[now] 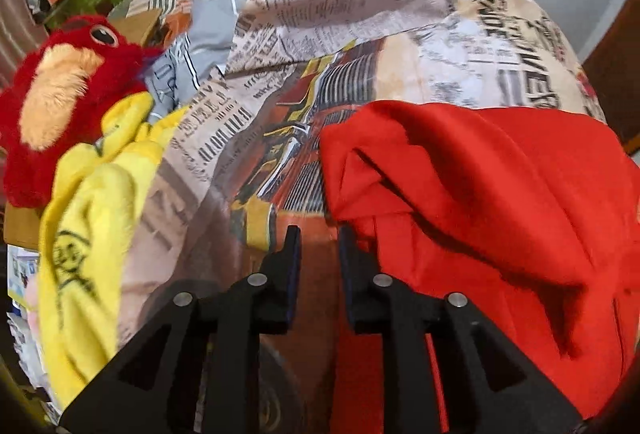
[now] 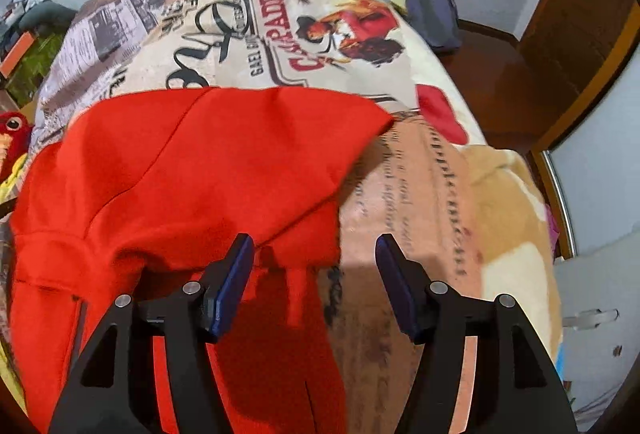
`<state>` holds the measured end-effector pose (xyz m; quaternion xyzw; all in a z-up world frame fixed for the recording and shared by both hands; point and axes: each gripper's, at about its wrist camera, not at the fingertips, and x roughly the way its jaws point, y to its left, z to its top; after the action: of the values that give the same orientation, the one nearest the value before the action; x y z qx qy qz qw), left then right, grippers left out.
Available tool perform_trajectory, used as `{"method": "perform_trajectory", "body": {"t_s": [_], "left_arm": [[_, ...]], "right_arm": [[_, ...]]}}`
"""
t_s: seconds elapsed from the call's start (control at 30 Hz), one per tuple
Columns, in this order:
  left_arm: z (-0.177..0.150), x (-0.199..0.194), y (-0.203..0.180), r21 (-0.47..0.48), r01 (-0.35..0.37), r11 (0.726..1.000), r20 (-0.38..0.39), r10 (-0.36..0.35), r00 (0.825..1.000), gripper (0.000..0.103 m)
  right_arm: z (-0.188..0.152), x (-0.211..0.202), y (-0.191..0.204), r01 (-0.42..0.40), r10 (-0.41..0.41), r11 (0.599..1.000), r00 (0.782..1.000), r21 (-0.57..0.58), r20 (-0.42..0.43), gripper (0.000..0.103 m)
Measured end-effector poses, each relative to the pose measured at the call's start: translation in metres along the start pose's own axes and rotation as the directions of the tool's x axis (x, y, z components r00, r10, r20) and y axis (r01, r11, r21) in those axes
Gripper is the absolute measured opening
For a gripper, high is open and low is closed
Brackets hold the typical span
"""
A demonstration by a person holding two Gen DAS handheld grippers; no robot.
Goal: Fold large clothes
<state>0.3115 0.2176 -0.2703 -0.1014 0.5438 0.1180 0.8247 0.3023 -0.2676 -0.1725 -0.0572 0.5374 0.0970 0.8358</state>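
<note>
While spread rumpled over the printed bedspread [image 2: 420, 193], red garment [image 2: 180, 173] awaits flattening: advisable to bring right gripper [image 2: 316, 246], fingers wide apart and empty, onto its near hem, then left gripper [image 1: 319, 234], fingers narrowly apart, onto its left edge.

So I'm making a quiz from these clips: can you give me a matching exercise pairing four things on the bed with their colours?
Things:
1. large garment
2. plush toy's beak
3. crumpled cloth with a smiley print
4. small pouch by the wall

Colours:
A. yellow
B. dark blue
C. red
D. pale orange

Pairs: 1-C, 2-D, 3-A, 4-B
</note>
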Motion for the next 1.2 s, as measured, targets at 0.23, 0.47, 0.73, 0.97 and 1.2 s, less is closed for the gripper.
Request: {"method": "perform_trajectory", "body": {"t_s": [0.23,0.47,0.73,0.97,1.2], "left_arm": [[-0.016,-0.061,-0.002,0.012,0.039,0.999,0.08,-0.04,0.996,0.053],[-0.051,-0.097,-0.005,0.07,0.053,0.996,0.093,-0.059,0.994,0.067],[-0.112,-0.08,0.002,0.044,0.144,0.989,-0.027,-0.143,0.989,0.069],[-0.152,-0.06,-0.002,0.02,0.203,0.979,-0.133,-0.199,0.971,0.069],[-0.177,-0.031,-0.011,0.02,0.239,0.971,-0.256,-0.226,0.94,0.07]], "right_arm": [[-0.014,-0.047,0.001,-0.022,0.023,1.0,0.998,-0.017,0.065,0.059],[-0.04,-0.072,0.01,-0.07,0.074,0.996,0.993,-0.047,0.089,0.059],[-0.077,-0.063,0.012,-0.09,0.091,0.995,0.996,-0.045,0.024,0.059],[-0.104,-0.047,0.007,-0.087,0.086,0.996,0.995,-0.025,-0.049,0.059],[-0.121,-0.034,0.004,-0.11,0.109,0.994,0.988,-0.005,-0.113,0.059]]}}
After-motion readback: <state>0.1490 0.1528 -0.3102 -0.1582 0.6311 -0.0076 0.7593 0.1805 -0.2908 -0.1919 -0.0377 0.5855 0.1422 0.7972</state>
